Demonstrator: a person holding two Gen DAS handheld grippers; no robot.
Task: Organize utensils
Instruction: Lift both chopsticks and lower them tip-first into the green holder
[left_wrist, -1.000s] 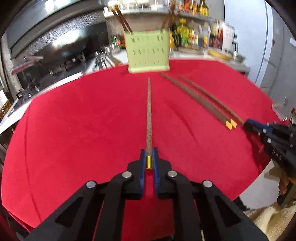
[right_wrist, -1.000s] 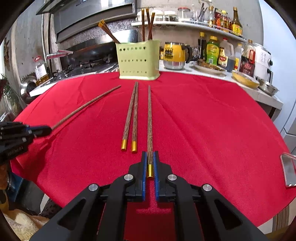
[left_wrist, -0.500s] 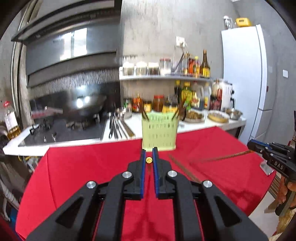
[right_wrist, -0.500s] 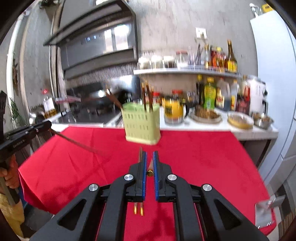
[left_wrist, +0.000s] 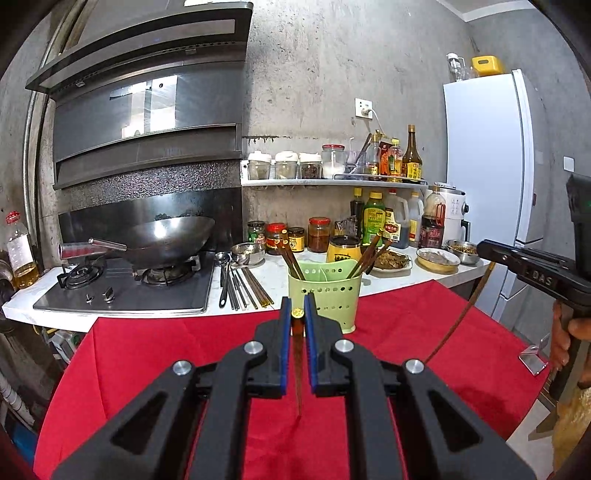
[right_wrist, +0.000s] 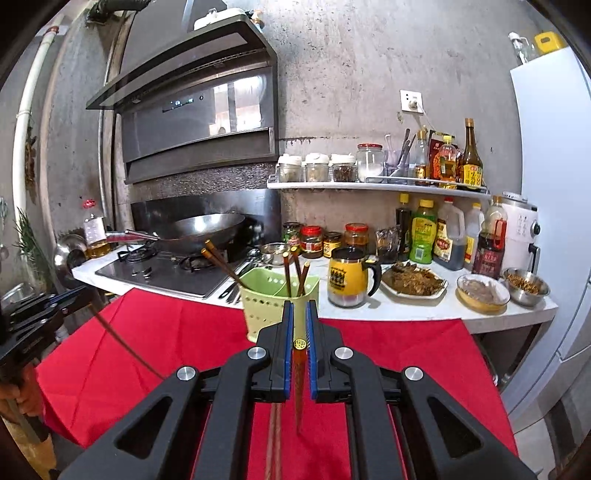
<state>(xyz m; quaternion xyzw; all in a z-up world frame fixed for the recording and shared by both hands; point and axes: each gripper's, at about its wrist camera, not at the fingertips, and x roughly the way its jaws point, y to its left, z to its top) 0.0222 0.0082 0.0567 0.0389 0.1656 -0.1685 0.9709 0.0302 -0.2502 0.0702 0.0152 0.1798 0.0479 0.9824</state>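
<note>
Jaws of each gripper pinch a dark brown, gold-capped chopstick (left_wrist: 297, 354) hanging tip-down over the red cloth (left_wrist: 147, 354).

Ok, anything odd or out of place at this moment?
Nothing damaged or spilled. The left gripper and right gripper each hold one chopstick tip-down above the red cloth; two chopsticks lie on it, outside the green holder.

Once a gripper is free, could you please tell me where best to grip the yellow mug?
By its black handle, coming from the right in the right wrist view: the yellow mug stands upright, its body probably too wide for the jaws, and the handle juts out rightward, unobstructed.
</note>
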